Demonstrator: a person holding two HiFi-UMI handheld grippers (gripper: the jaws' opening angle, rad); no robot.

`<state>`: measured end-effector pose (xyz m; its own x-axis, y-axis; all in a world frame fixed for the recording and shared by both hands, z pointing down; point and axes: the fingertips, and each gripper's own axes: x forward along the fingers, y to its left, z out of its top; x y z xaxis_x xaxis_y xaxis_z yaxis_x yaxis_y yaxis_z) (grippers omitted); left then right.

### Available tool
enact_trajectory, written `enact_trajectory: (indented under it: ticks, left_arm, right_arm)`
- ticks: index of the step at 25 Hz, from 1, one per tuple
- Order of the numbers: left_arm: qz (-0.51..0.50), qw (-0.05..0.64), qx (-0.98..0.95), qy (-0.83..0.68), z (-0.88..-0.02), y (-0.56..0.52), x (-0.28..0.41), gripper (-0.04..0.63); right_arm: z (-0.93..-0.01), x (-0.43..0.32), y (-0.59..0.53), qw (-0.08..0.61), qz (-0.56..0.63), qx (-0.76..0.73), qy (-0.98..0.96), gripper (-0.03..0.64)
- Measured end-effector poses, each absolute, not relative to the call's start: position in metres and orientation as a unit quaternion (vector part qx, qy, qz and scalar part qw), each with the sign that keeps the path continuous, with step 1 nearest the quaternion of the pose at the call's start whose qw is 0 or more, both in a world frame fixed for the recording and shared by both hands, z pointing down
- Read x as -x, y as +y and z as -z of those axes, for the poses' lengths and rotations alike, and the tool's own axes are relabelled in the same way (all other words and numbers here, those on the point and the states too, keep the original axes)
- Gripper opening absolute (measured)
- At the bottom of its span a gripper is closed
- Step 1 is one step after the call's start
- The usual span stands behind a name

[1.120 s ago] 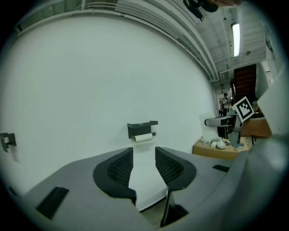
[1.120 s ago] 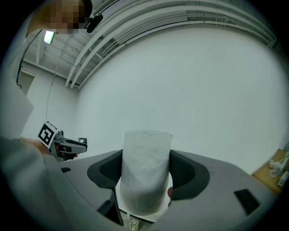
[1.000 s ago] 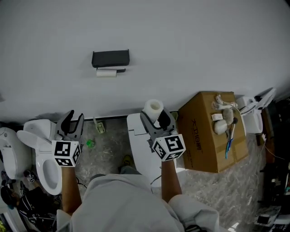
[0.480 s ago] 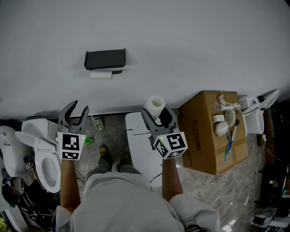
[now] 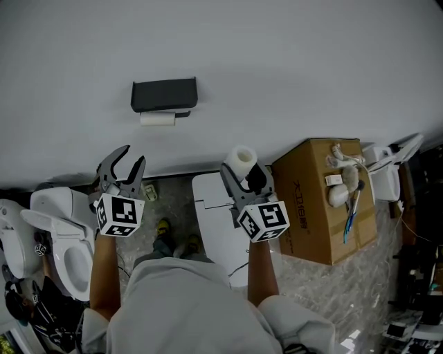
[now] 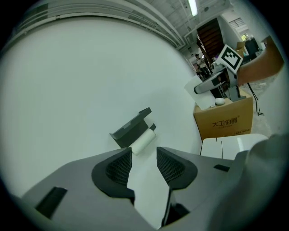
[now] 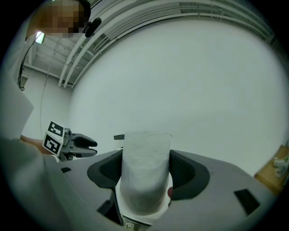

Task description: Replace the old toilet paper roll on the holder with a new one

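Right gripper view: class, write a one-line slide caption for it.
Right hand-held gripper clamps a white toilet paper roll, facing a plain pale wall.

flat, even light lies on the pale wall (image 5: 291,62) around the black holder (image 5: 164,95). well below the holder, the floor (image 5: 173,202) is dim and shaded. both gripper views bulge fisheye-like, corners black. a ceiling lamp (image 6: 193,6) glares up right of the holder.

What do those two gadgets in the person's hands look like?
Both the left gripper and right gripper are dark grey, with two curved jaws and ribbed pads. Each carries a white cube of black square markers. The shirt is pale, short-sleeved.
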<state>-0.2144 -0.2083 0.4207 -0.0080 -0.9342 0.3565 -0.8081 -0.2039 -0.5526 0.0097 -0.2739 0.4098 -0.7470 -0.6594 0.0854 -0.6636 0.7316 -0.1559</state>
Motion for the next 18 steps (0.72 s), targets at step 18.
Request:
enact_trajectory:
  ticks: [18]
  left_arm:
    - [0.509, 0.204, 0.628, 0.551, -0.451, -0.296, 0.212, 0.192]
  right_arm:
    - [-0.429, -0.012, -0.312, 0.024, -0.102, -0.358, -0.928, 0.305]
